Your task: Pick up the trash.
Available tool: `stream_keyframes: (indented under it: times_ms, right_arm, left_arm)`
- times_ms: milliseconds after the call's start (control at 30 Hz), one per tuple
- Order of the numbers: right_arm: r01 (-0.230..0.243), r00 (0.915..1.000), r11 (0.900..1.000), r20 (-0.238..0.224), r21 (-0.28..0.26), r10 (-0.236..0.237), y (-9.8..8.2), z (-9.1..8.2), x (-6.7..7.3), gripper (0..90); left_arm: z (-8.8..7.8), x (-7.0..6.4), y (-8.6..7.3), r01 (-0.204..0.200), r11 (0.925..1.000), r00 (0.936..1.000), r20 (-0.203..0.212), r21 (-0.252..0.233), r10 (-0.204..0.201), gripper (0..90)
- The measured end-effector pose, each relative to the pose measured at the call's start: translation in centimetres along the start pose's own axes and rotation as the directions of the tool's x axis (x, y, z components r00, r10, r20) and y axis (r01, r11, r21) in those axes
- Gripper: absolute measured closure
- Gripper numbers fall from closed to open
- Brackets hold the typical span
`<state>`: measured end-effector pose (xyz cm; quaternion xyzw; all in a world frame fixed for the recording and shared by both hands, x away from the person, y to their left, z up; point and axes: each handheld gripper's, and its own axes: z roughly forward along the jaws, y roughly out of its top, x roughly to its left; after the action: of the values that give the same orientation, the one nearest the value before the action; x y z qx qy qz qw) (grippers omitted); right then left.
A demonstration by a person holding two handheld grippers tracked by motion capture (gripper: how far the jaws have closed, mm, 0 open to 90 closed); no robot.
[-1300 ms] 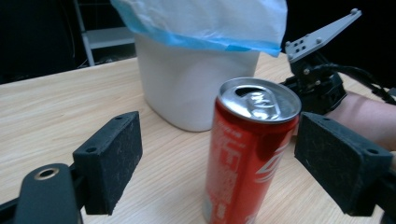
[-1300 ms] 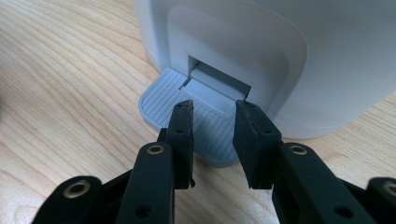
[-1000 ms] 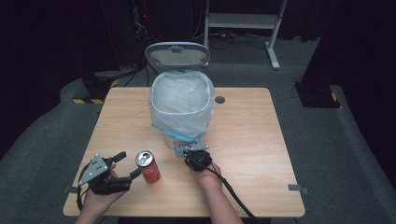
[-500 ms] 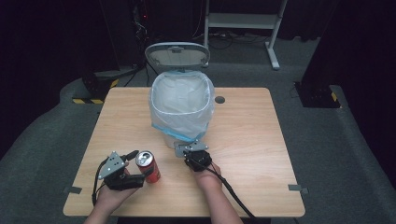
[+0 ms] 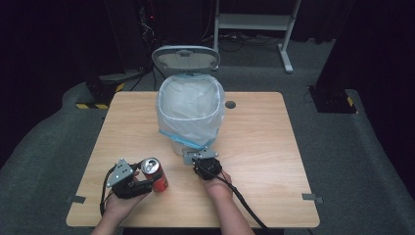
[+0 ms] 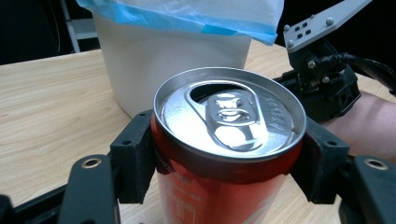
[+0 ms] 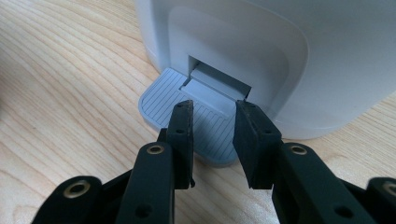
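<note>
Standing near the front left of the desk [image 5: 274,147], a red drink can [image 5: 154,175] sits upright between the jaws of the left claw [image 5: 147,182], which have just been closing in on it; in the left claw's own view the black pads [image 6: 135,158] press the can's [image 6: 224,154] sides just under its silver top, whose mouth is already open. Behind it, mid-desk, stands a white pedal bin [image 5: 190,122] lined with a clear bag edged in blue, its lid [image 5: 186,58] tipped up at the back. To the right of the can, the right claw [image 5: 203,159] rests at the bin's foot, its jaws a narrow gap apart and gripping nothing, their tips set on the grey ribbed pedal [image 7: 196,116]
</note>
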<state>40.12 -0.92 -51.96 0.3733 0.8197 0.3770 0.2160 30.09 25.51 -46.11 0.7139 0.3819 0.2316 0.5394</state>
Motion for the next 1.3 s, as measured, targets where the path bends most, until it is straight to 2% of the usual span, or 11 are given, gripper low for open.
stream_keyframes:
  times_ms: [400,667,767,867,933,1000,1167,1300]
  right_arm:
    - [-0.010,0.9999,1.000,-0.010,0.001,0.010,0.0,0.0,-0.1,67.9]
    - [-0.003,1.0000,1.000,-0.003,0.001,0.003,0.0,0.0,0.0,67.9]
    - [-0.006,1.0000,1.000,-0.008,0.001,0.006,0.0,0.0,-0.1,67.9]
    - [-0.006,0.9999,1.000,-0.009,0.001,0.006,0.0,0.0,-0.1,67.8]
    - [-0.005,0.9999,1.000,-0.009,0.001,0.005,0.0,0.0,-0.1,67.8]
    - [-0.005,1.0000,1.000,-0.008,0.001,0.005,0.0,0.0,-0.1,67.8]
    - [-0.004,1.0000,1.000,-0.006,0.001,0.004,0.0,0.0,-0.1,67.8]
    - [-0.004,1.0000,1.000,-0.007,0.001,0.004,0.0,0.0,-0.1,67.8]
  left_arm:
    - [-1.6,0.2,0.9,0.003,0.9978,0.9985,-0.055,-0.066,-0.007,33.1]
    - [-2.1,0.1,1.7,-0.038,0.9965,0.9957,-0.087,-0.075,0.031,33.3]
    - [-2.2,0.3,2.3,-0.041,0.9953,0.9949,-0.096,-0.087,0.033,33.4]
    - [-2.3,0.5,3.4,-0.061,0.9930,0.9925,-0.112,-0.101,0.050,33.4]
    - [-2.4,0.6,3.7,-0.062,0.9921,0.9921,-0.115,-0.108,0.050,33.4]
    - [-2.6,0.7,4.6,-0.069,0.9892,0.9913,-0.121,-0.129,0.053,33.4]
    - [-2.7,1.0,5.9,-0.071,0.9853,0.9902,-0.130,-0.156,0.051,33.5]
    - [-2.9,1.5,7.5,-0.060,0.9787,0.9904,-0.134,-0.196,0.034,33.5]
